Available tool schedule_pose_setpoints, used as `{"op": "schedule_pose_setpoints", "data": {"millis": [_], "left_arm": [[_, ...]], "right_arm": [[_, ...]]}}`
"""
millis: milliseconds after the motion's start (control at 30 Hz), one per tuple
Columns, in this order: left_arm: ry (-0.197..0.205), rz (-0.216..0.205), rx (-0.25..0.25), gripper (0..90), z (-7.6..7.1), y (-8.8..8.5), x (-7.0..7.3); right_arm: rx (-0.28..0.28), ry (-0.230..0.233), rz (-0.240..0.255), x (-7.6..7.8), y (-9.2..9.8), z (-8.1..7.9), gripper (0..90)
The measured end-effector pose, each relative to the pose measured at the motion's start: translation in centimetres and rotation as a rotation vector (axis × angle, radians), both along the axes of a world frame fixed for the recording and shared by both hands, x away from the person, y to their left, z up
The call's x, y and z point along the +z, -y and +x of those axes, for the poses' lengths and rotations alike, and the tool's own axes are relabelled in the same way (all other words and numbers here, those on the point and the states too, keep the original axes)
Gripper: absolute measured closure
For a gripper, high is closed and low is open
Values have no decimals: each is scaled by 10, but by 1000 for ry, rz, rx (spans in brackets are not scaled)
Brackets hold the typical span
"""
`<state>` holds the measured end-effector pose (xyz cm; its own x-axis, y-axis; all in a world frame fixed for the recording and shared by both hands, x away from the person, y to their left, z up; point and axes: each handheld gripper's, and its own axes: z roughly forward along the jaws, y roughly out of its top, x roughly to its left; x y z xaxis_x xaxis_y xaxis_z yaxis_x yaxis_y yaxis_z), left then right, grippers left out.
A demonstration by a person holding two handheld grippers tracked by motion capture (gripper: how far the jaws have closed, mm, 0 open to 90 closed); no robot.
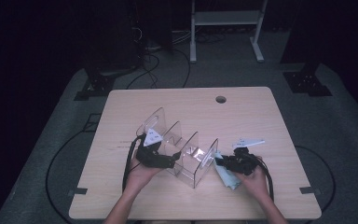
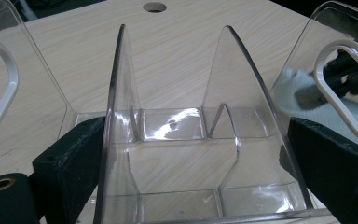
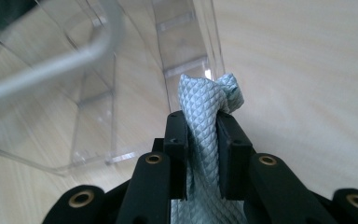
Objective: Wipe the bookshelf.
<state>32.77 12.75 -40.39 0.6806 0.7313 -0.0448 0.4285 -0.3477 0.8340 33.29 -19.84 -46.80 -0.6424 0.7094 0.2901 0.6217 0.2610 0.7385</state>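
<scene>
Wiping looks underway: clear acrylic file rack (image 1: 186, 154) is straddled by the wide left gripper (image 1: 170, 161) fingers, pale blue cloth (image 3: 205, 116) is pinched in the right gripper (image 1: 221, 162), so its end panel gets rubbed next.

Both forearms came in from the near edge of the table, each hand wrapped around the body of its gripper, the two held apart and turned in toward each other. The left gripper (image 1: 170, 161) had its jaws spread wide, one black pad (image 2: 70, 161) low on each side with a broad gap between them, and nothing was pressed by either. The right gripper (image 1: 218, 162) had its jaws drawn close together, the pads (image 3: 177, 140) standing nearly parallel and pinching what sat between them.
</scene>
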Motion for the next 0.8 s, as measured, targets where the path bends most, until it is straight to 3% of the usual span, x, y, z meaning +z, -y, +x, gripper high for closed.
{"op": "schedule_pose_setpoints", "data": {"millis": [33, 133, 267, 333, 433, 500, 667, 733, 800], "left_arm": [[-1, -2, -3, 71, 0, -1, 0], [3, -5, -2, 70, -1, 0, 0], [2, -2, -1, 72, -1, 0, 1], [0, 4, -1, 72, -1, 0, 1], [0, 2, -1, 72, -1, 0, 1], [3, -1, -1, 72, -1, 1, 1], [0, 0, 0, 72, -1, 0, 1], [0, 6, -3, 71, -1, 0, 1], [1, 5, -3, 71, -1, 0, 1]], "right_arm": [[-2, 19, 21, 5, 1, -2, 760], [-2, 14, 38, 4, 2, -3, 760], [8, -24, 7, -5, -2, -1, 760], [6, 2, 8, 1, -2, -2, 760], [1, 43, 64, 14, 0, -8, 760], [6, 50, 54, 14, -1, -8, 760], [13, -14, 27, -1, -2, -4, 759], [16, 22, 22, 9, -4, -7, 759], [16, 59, 49, 18, -2, -9, 759]]}}
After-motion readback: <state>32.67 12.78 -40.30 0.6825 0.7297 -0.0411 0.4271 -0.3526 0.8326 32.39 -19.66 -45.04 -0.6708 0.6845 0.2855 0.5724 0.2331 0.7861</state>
